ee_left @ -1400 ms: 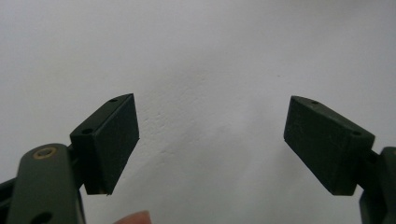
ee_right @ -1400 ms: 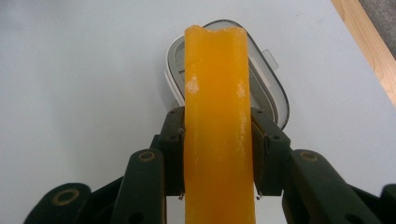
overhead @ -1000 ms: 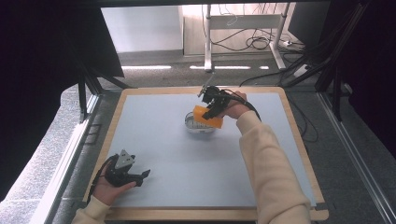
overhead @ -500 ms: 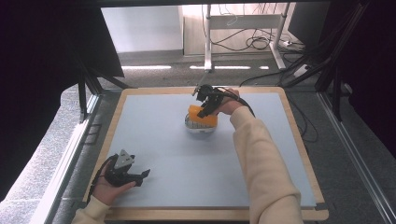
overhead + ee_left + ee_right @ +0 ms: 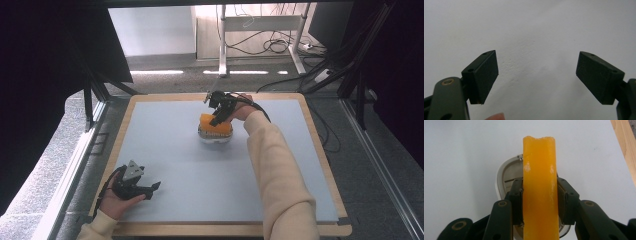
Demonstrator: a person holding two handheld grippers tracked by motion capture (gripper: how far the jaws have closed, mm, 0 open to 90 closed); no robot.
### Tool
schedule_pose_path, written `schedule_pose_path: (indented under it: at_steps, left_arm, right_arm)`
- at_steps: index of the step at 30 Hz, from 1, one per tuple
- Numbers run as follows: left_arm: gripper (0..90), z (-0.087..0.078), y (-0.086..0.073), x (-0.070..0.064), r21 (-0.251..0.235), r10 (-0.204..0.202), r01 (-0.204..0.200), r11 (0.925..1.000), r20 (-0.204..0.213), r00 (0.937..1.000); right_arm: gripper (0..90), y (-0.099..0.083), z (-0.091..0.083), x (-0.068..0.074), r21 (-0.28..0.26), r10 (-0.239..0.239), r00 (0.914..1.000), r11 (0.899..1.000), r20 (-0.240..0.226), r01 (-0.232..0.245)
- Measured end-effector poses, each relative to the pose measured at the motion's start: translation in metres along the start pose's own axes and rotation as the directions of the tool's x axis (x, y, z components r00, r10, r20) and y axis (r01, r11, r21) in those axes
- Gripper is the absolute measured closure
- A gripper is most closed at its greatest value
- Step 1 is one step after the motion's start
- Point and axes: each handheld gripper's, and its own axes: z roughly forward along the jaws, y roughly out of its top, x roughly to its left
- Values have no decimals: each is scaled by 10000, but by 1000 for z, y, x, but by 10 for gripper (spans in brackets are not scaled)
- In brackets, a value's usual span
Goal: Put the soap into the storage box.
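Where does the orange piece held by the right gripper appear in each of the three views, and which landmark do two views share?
High view: orange piece above centre, over the white dish.
Left gripper view: not in it.
Right gripper view: orange piece upright at centre, clamped between the jaws.
Shared landmark: the white dish.

Seen from above, facing forward over the worktop [image 5: 175, 150] — and close-up along each gripper, sharing that same pale surface.

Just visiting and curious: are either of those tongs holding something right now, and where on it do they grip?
The right tongs pinch an orange slab by its two broad faces, around mid-length, above a white dish. The left tongs are open, holding nothing.
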Motion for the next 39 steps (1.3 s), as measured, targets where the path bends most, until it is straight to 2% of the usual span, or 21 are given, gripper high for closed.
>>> schedule_pose_path:
  at_steps: [8, 10, 14, 16, 24, 27, 32, 35, 39]
  left_arm:
    - [179, 1, 0, 0, 103, 67, -67, 9999, -33, 10000]
    - [179, 1, 0, -1, 45, 10, -10, 10000, -15, 10000]
    - [179, 2, 0, -1, 59, 35, -35, 10000, -12, 10000]
    - [179, 1, 0, -1, 40, 34, -34, 10000, -23, 10000]
    - [179, 2, 0, -1, 123, 110, -111, 9999, 3, 9999]
    - [179, 2, 0, 0, 141, 119, -119, 9998, -10, 9999]
    - [179, 2, 0, 0, 121, 89, -89, 9999, -30, 10000]
    - [179, 1, 0, 0, 113, 101, -101, 9999, -41, 9999]
    - [179, 1, 0, 0, 113, 112, -112, 9999, -48, 9999]
  right_arm:
    - [617, -2, 9, -5, -46, -33, 9996, 10000, -285, 31]
    - [602, -2, 8, -4, -120, -139, 9998, 9998, -137, 137]
    - [498, -2, 0, -4, -530, 118, 9996, 9985, 237, -105]
    - [466, -3, -2, -3, -542, 191, 9988, 9984, 459, -166]
    - [384, -6, -3, 1, -754, 640, 9956, 9954, 688, -588]
    - [353, -8, -4, 2, -913, 980, 9924, 9917, 747, -910]
    - [323, -12, -9, 7, -1404, 1638, 9832, 9784, 804, -1516]
    - [315, -14, -10, 10, -1582, 1730, 9819, 9745, 776, -1592]
    - [302, -19, -16, 21, -1869, 1873, 9779, 9680, 929, -1677]
